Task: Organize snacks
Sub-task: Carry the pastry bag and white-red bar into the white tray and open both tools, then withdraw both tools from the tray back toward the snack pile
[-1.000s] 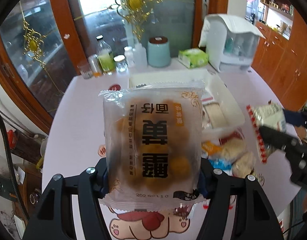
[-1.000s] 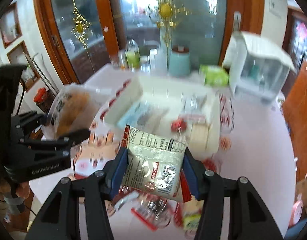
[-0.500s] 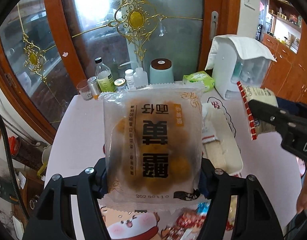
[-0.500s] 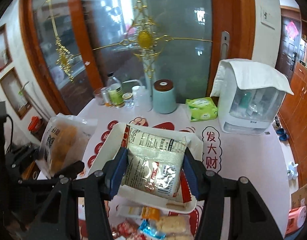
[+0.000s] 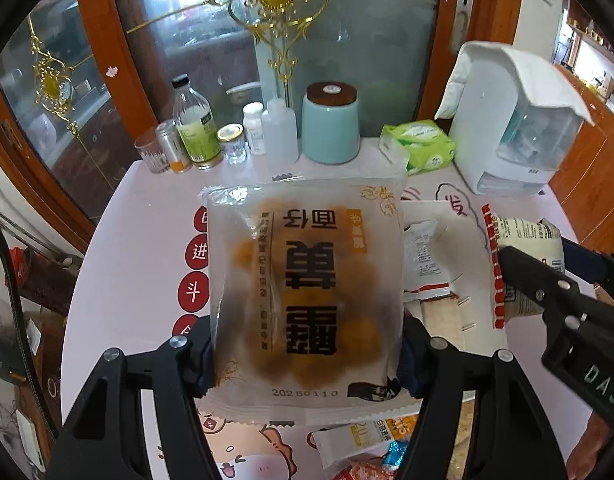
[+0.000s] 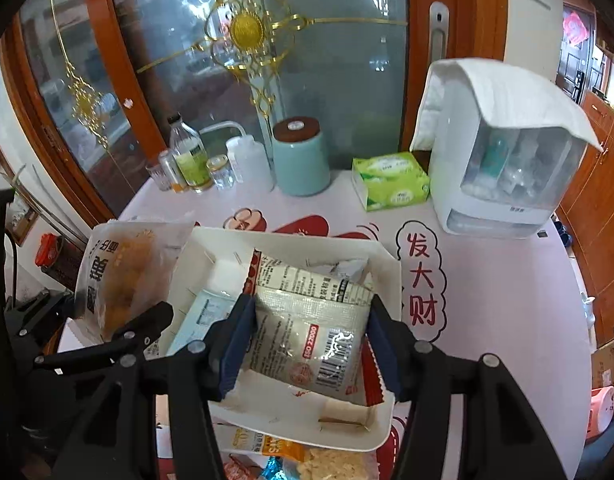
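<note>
My left gripper (image 5: 305, 356) is shut on a clear bag of golden-brown pastries (image 5: 307, 296), held upright above the table, left of the white tray. It also shows in the right wrist view (image 6: 115, 280). My right gripper (image 6: 309, 340) is shut on a silver-and-red snack packet (image 6: 307, 320), held over the white tray (image 6: 383, 256), which holds several packets. The right gripper with its packet (image 5: 523, 264) appears at the right of the left wrist view. The tray (image 5: 459, 240) lies partly hidden behind the pastry bag.
Loose snacks (image 6: 331, 464) lie on the table's near side below the tray. At the back stand bottles and jars (image 5: 195, 132), a teal canister (image 5: 331, 124), a green tissue pack (image 5: 419, 144) and a white appliance (image 5: 519, 124). Glass doors stand behind.
Both grippers have risen and pulled back with their packets. The right one now hangs over the tray. The snack pile has dropped to the bottom of both views.
</note>
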### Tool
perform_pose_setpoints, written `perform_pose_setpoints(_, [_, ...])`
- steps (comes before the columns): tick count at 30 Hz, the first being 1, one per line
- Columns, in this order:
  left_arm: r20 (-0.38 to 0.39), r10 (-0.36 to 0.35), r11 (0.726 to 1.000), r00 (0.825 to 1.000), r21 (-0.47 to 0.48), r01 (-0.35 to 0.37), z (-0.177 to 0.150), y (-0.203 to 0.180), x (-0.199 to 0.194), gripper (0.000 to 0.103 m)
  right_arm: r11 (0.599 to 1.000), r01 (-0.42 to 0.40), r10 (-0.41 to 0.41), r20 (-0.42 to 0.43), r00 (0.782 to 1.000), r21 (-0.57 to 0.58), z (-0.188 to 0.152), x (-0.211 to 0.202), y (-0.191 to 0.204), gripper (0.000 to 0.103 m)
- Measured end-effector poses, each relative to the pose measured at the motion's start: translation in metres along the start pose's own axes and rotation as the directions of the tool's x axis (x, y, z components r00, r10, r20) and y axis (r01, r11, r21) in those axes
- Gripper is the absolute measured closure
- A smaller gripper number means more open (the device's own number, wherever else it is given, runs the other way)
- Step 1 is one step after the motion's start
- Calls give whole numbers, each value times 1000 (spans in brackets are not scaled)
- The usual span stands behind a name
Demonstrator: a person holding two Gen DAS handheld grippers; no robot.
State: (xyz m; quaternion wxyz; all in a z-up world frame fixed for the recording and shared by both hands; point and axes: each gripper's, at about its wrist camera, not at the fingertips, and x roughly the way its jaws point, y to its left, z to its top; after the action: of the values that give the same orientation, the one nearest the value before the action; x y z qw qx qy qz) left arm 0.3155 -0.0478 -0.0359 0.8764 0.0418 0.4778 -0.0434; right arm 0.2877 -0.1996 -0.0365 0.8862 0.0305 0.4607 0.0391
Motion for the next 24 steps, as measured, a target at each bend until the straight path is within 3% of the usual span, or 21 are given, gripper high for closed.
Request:
perform_pose_setpoints(6, [-18, 21, 1000, 1000, 16, -20, 4, -4, 20, 31, 1000, 12, -13, -30, 999, -10, -2, 19, 1, 45])
perform_pose_setpoints(8, [-31, 30, 999, 999, 15, -30, 6, -4, 27, 24, 1000, 19, -20, -40, 999, -7, -1, 25, -1, 44])
perform_pose_setpoints(24, [-56, 26, 1000, 998, -15, -27, 13, 8, 48, 2, 994, -29, 37, -81, 996, 102, -2, 51, -21, 39])
